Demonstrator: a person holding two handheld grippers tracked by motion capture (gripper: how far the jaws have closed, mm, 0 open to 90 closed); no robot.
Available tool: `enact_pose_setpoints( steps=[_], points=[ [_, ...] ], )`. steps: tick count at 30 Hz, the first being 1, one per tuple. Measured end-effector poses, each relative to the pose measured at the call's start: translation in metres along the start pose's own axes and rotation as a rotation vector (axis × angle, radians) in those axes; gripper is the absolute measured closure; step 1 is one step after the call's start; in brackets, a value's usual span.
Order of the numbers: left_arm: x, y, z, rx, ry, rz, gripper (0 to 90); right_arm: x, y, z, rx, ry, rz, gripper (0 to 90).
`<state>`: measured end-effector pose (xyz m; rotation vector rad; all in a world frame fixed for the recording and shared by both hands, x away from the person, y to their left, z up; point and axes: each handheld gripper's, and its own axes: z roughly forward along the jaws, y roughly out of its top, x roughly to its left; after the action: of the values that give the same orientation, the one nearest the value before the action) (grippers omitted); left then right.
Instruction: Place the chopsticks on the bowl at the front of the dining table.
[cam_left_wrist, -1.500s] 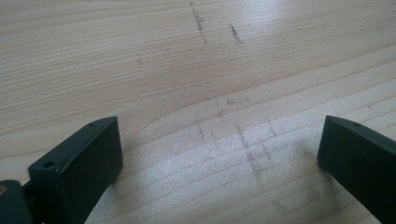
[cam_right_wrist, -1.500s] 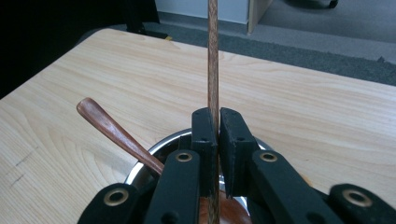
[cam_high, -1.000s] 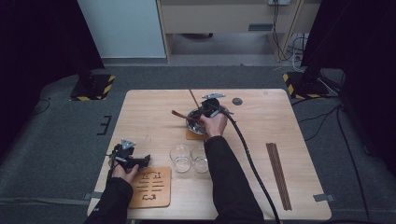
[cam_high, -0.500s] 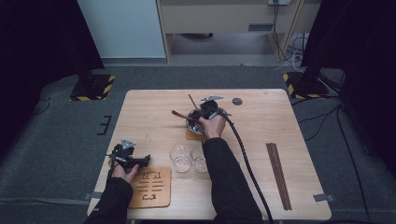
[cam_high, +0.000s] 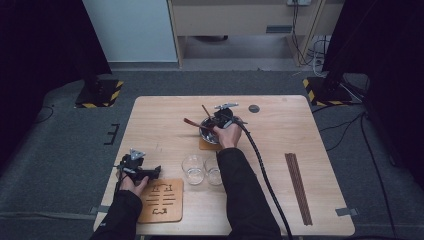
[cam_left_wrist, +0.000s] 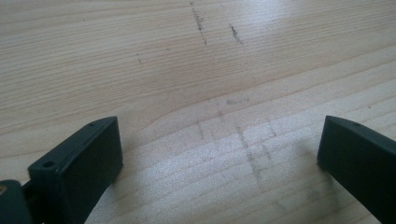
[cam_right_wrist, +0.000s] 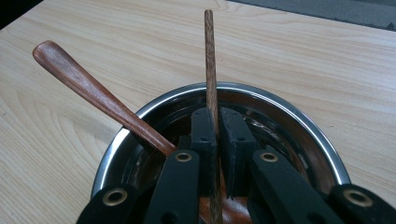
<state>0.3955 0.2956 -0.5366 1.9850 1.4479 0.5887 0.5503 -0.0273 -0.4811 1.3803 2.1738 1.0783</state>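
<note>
Count on table (cam_high: 310, 130): 1 steel bowl (cam_high: 207, 131) on 1 small wooden coaster (cam_high: 206, 145). 1 wooden spoon (cam_right_wrist: 100, 98) and 1 wooden stick (cam_right_wrist: 210, 60) in the bowl. 2 clear glasses: one (cam_high: 193, 168), other (cam_high: 213, 170) just beside it. 1 larger slotted wooden trivet (cam_high: 162, 200). 1 bundle of dark sticks (cam_high: 298, 187) near right edge, individual count unreadable. 1 small dark disc (cam_high: 254, 108). 2 grippers: left gripper (cam_high: 142, 172), right gripper (cam_right_wrist: 214, 122).
</note>
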Motion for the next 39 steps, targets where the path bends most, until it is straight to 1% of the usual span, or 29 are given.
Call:
enact_pose_setpoints(
  steps=[10,18,23,30,35,39],
  points=[
    [0.0,0.0,0.0,0.0,0.0,0.0,0.0,-0.001,0.001,-0.003,-0.007,0.004,0.002,81.9],
    [0.0,0.0,0.0,0.0,0.0,0.0,0.0,-0.003,0.007,-0.017,-0.039,0.017,-0.004,76.6],
    [0.0,0.0,0.0,0.0,0.0,-0.001,0.0,-0.006,0.01,-0.028,-0.06,0.035,-0.007,73.3],
    [0.0,0.0,0.0,0.0,0.0,0.0,0.0,-0.012,0.012,-0.046,-0.082,0.042,0.001,70.4],
    [0.0,0.0,0.0,0.0,0.0,0.0,0.0,-0.021,0.012,-0.062,-0.107,0.045,0.009,68.5],
    [0.0,0.0,0.0,-0.001,-0.001,0.0,0.0,-0.03,0.011,-0.075,-0.123,0.04,0.012,66.8]
  ],
)
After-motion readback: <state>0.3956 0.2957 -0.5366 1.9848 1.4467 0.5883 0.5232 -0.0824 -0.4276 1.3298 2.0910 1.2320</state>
